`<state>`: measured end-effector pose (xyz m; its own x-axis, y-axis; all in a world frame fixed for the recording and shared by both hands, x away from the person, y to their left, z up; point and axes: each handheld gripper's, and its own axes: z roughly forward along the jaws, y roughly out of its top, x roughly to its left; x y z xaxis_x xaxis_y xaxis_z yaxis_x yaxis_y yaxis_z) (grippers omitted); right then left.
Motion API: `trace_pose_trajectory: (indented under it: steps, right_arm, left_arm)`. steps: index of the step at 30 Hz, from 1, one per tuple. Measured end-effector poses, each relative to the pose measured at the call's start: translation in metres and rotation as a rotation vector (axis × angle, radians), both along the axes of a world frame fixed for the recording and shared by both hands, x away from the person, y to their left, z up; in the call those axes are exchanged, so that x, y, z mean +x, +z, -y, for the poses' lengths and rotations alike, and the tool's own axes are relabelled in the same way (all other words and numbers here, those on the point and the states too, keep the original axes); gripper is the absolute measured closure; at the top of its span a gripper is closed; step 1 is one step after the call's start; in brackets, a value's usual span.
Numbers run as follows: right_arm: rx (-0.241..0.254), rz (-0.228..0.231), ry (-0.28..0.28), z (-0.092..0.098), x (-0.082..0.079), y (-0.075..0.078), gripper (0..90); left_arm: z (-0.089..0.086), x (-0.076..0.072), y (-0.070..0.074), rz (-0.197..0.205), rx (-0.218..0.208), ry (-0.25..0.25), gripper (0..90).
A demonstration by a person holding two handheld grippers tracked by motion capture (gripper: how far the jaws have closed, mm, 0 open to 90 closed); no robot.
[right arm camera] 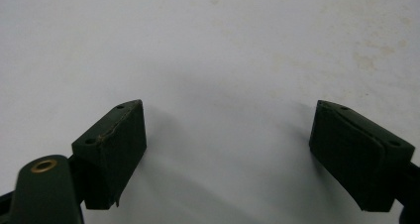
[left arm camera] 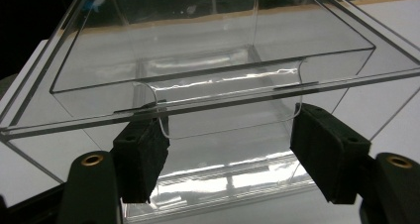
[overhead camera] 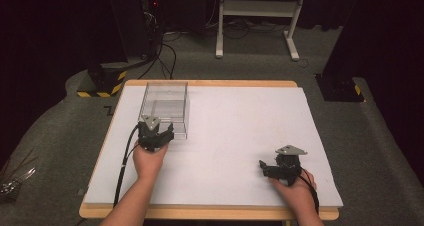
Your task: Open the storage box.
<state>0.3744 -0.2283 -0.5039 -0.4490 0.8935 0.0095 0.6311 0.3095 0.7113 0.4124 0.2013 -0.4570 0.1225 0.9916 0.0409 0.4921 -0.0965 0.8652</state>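
white table top (overhead camera: 240, 131); clear box (overhead camera: 165, 107) long axis runs away from person; left claw (overhead camera: 159, 136) wide at near end; right claw (overhead camera: 270, 169) wide, empty.

Counter (overhead camera: 240, 131) was white with a tan wood edge. Box (overhead camera: 165, 106) was clear, see-through. Both grippers' fingers (left arm camera: 141, 157) were black. Floor (overhead camera: 240, 61) grey; a base (overhead camera: 102, 88) carried yellow-black stripes.

Grey carpet (overhead camera: 240, 66), dark curtains (overhead camera: 50, 26), white frame (overhead camera: 257, 8)
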Motion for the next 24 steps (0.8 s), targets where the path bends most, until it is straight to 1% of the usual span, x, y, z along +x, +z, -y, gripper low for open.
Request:
trace_pose_trajectory:
  steps: [2, 3, 7, 24]
  right_arm:
    - [0.002, 0.000, 0.000, 0.0002, 0.0001, 0.0000, 14.4]
    - [0.002, 0.000, 0.000, 0.0002, 0.0001, 0.0000, 14.4]
    - [0.004, 0.000, -0.001, 0.0002, 0.0001, 0.0000, 14.4]
    - [-0.004, 0.002, 0.002, 0.0000, 0.0001, 0.0000, 14.4]
  left_arm:
    - [0.0020, -0.0002, -0.0008, 0.005, -0.004, 0.018, 31.7]
    - [0.0020, -0.0002, -0.0008, 0.005, -0.004, 0.018, 31.6]
    - [0.0047, -0.0001, -0.0014, 0.012, 0.000, 0.044, 31.9]
    - [0.0067, -0.0032, -0.0013, 0.013, -0.001, 0.051, 32.5]
